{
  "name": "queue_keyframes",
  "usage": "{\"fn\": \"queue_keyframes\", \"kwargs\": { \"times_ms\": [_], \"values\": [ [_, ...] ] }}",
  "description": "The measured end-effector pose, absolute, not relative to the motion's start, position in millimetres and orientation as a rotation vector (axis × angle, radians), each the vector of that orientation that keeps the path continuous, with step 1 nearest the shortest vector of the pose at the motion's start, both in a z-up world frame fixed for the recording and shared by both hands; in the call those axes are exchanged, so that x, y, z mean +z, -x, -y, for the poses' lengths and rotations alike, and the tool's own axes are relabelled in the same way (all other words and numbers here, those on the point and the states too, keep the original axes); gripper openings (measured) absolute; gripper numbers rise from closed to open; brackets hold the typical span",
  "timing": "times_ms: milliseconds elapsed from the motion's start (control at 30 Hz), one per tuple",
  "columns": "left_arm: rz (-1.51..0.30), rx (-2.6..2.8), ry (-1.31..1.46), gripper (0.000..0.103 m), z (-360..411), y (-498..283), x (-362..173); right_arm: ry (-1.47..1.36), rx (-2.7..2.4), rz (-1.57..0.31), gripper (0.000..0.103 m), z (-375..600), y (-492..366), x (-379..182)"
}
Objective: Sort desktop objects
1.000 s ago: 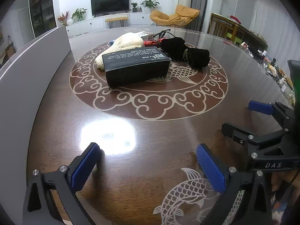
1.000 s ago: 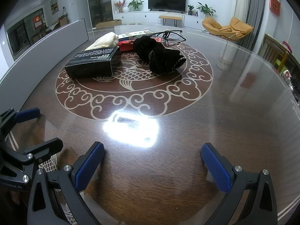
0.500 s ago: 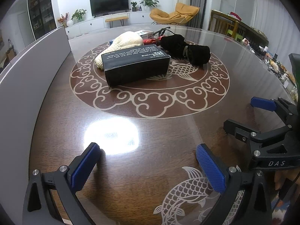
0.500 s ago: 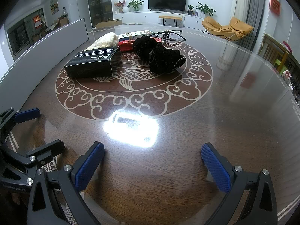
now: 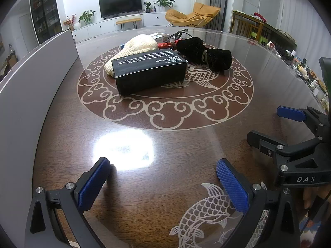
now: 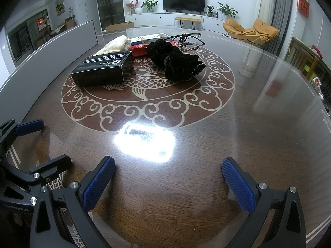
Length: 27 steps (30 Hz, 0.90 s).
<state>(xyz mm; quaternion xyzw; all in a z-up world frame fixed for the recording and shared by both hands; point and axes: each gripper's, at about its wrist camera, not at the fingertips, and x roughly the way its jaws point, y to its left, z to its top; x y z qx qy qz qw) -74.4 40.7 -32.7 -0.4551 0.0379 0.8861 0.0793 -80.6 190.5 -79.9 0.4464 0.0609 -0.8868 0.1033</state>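
Living-room backdrop, dark round glass-topped wooden table (image 5: 68, 144) with cream scroll-and-fish inlay; both claws spread wide, holding nothing.

Left gripper (image 5: 163, 183) and right gripper (image 6: 168, 181) hover low over the near edge of the table, blue ribbed pads apart, well short of the objects. Clutter is bunched on the centre medallion: black rectangular cardboard box with white print (image 5: 150, 73) nearest on the left; cream knitted cloth bundle (image 5: 136, 48) touching behind it; black fuzzy fabric bundle (image 6: 175, 62) to the right; red flat packet (image 6: 140, 49) between box and fabric; white printed box (image 6: 149, 37) and thin-framed black eyeglasses (image 6: 186, 38) at the back. Grey panel (image 5: 31, 72) runs along the table's left side.
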Motion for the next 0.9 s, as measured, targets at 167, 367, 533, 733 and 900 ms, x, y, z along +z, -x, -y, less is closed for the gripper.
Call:
{"fn": "queue_keyframes", "kwargs": {
  "times_ms": [167,367,533,733,900],
  "values": [
    [-0.104,2.645,1.357,0.103,-39.7,73.7,-32.3,-1.317,-2.616,-0.179,0.103,-190.5,80.6,-80.0],
    [-0.146,2.615,1.353,0.103,-33.6,63.9,-32.9,-1.318,-2.616,-0.177,0.103,-190.5,80.5,-79.9],
    [-0.154,2.603,1.359,0.103,-28.2,65.0,-32.0,-1.318,-2.616,-0.177,0.103,-189.9,79.5,-80.2],
    [-0.147,2.619,1.340,0.103,-22.6,61.2,-32.4,-1.236,-2.580,-0.340,0.102,-187.8,115.8,-60.0],
    [-0.146,2.623,1.335,0.103,-23.1,60.8,-33.5,-1.247,-2.528,-0.433,0.102,-175.9,198.6,-44.2]
  ]
}}
